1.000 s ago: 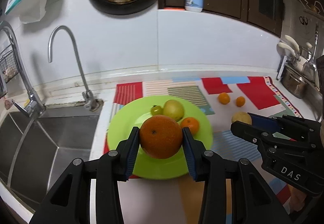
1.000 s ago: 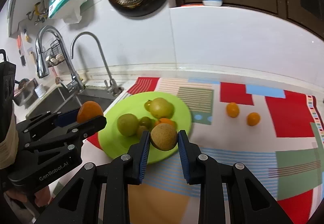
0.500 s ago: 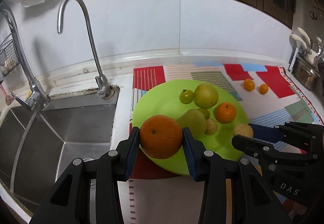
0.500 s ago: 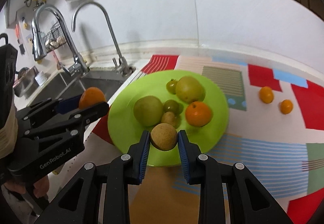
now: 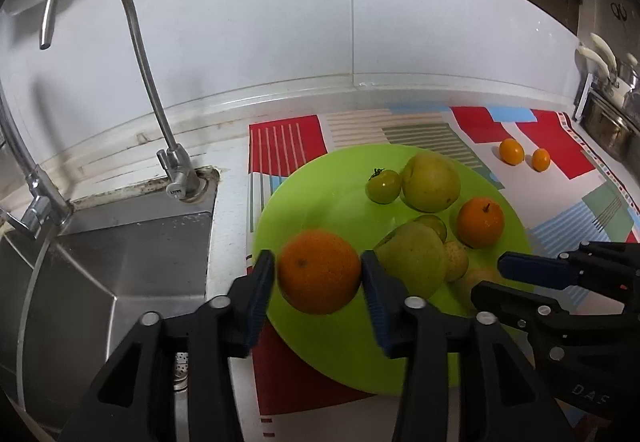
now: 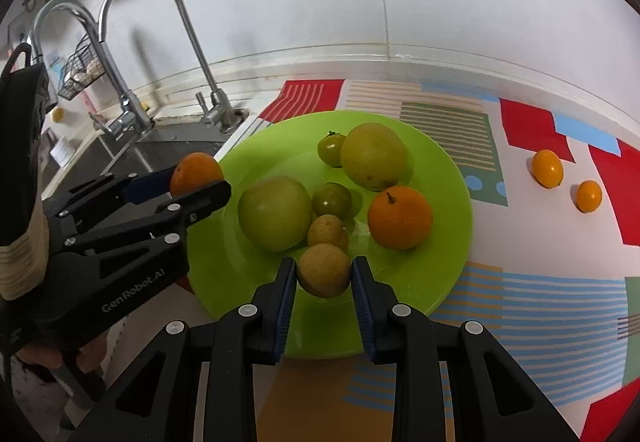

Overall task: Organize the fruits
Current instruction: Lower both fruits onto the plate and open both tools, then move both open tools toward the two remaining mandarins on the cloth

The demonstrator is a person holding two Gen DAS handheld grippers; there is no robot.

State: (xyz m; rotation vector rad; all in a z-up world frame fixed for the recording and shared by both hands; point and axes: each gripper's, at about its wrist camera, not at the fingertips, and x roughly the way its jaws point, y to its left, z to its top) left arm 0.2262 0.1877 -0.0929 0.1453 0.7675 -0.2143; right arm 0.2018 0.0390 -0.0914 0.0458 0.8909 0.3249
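Orange (image 5: 319, 271) clamped in left gripper (image 5: 318, 278) over green plate (image 5: 328, 198) edge; right gripper (image 6: 324, 278) grasps small brown fruit (image 6: 324, 269) above plate.

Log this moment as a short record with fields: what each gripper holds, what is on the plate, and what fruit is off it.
left gripper: shut on the big orange, over the plate's near-left edge
right gripper: shut on a small tan fruit, over the plate's near side
plate: green, on a patterned mat
fruit on the plate: six pieces, green, tan and orange
fruit off the plate: two small oranges on the mat, right of the plate
sink: left of the plate
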